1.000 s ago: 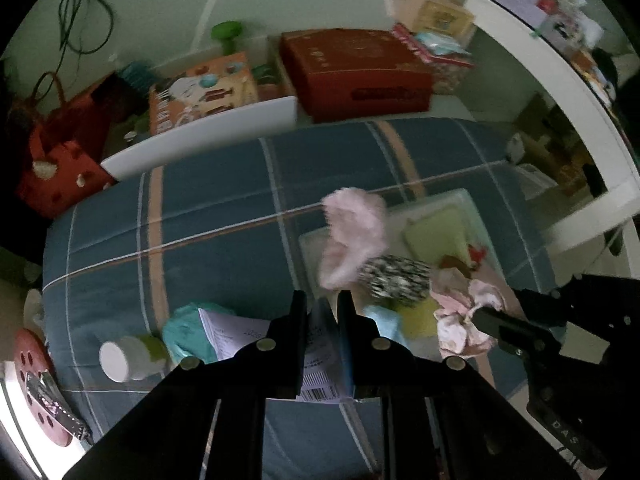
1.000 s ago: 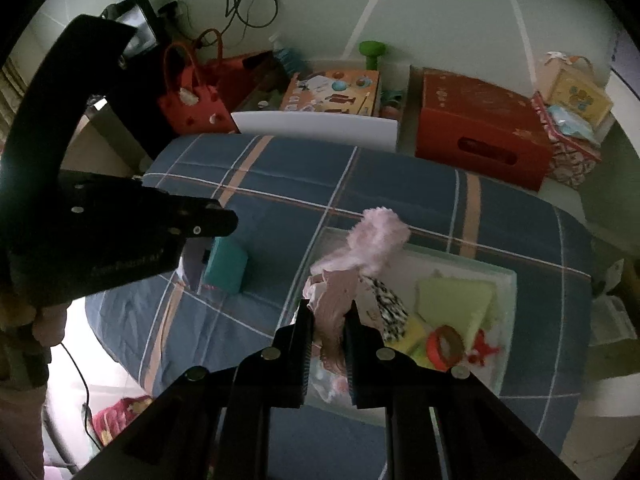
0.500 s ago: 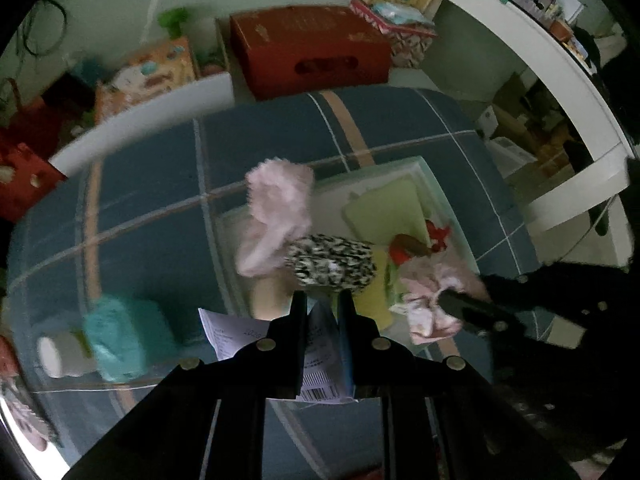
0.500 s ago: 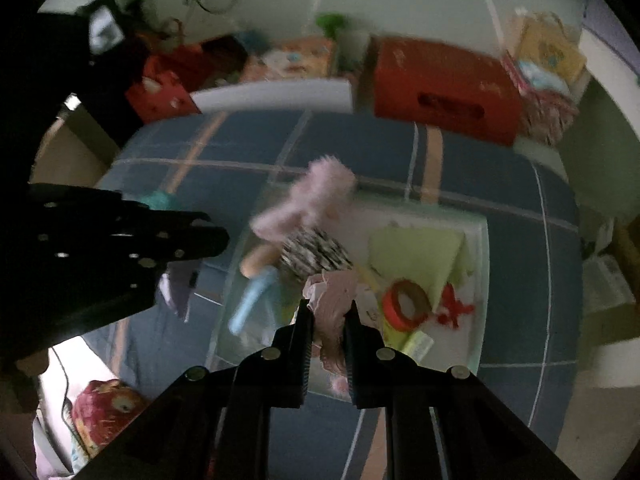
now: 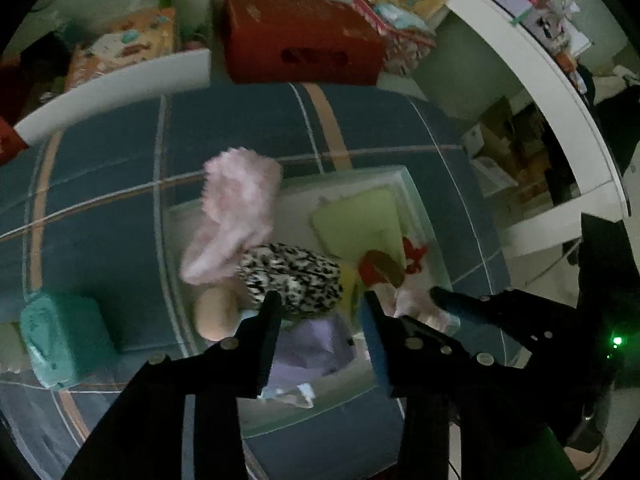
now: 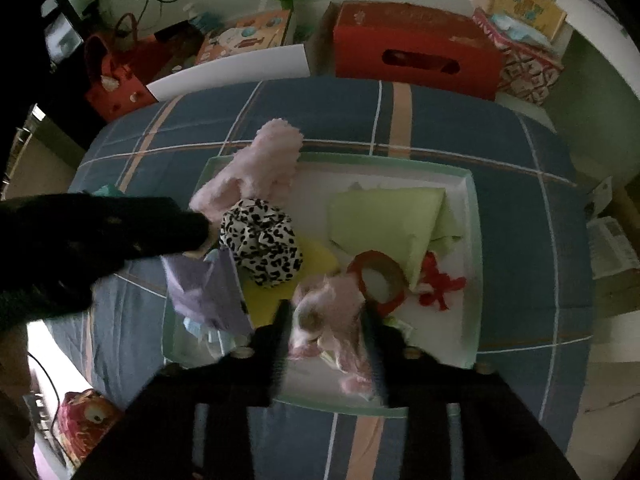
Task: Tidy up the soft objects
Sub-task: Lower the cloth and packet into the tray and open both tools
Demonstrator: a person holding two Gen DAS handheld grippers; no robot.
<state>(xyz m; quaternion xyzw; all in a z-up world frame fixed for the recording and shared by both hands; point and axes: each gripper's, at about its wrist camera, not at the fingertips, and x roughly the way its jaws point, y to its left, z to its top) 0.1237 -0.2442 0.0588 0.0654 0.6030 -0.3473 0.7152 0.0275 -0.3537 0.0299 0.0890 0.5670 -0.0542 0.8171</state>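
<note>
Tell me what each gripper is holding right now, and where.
Nothing firmly. Both sets of jaws are opening over the tray: pink cloth lies loose between the right gripper's, purple paper below the left gripper's.

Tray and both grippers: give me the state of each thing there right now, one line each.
Left gripper: jaws opening, lilac paper lying below them in the tray.
Right gripper: jaws opening, pink cloth between them, resting in the tray.
Tray: on the plaid bed, holding the items.
Fluffy pink piece: draped over the tray's far rim.
Leopard-print piece: inside the tray.
Tape roll: lying flat.
</note>
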